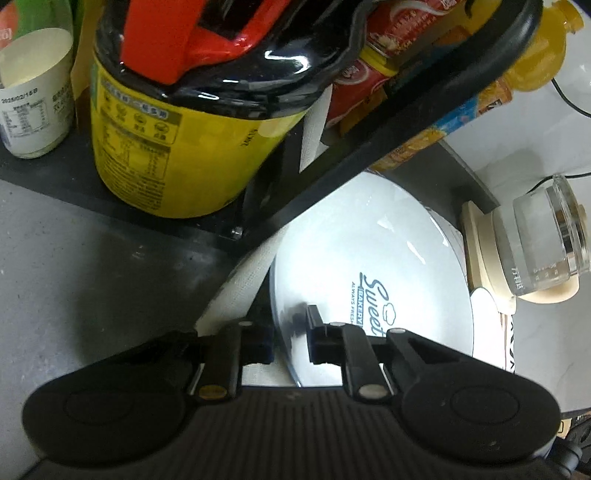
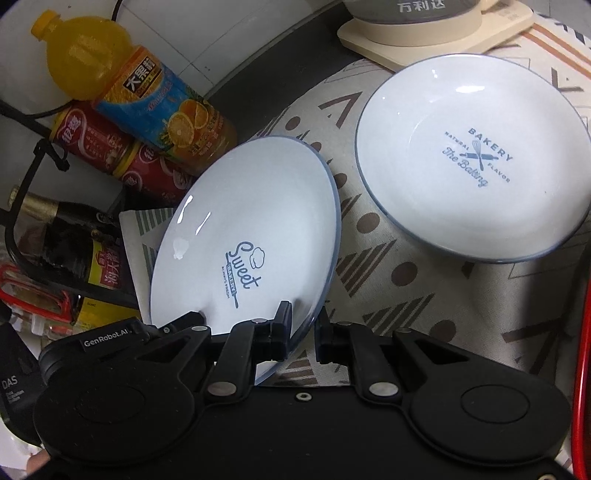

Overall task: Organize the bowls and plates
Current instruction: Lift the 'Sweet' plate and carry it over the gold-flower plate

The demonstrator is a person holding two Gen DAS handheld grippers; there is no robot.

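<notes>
A white "Sweet Bakery" plate with a blue rim is held tilted. It also shows in the right wrist view. My left gripper is shut on its near rim, one finger on each face. My right gripper is shut on the same plate's rim too. A second white plate, printed "Bakery The Baking", lies flat on the patterned cloth to the right, apart from both grippers.
A black rack holds a yellow-labelled jar, a milk bottle, an orange juice bottle and red cans. A glass kettle stands on a beige base. A red rim is at far right.
</notes>
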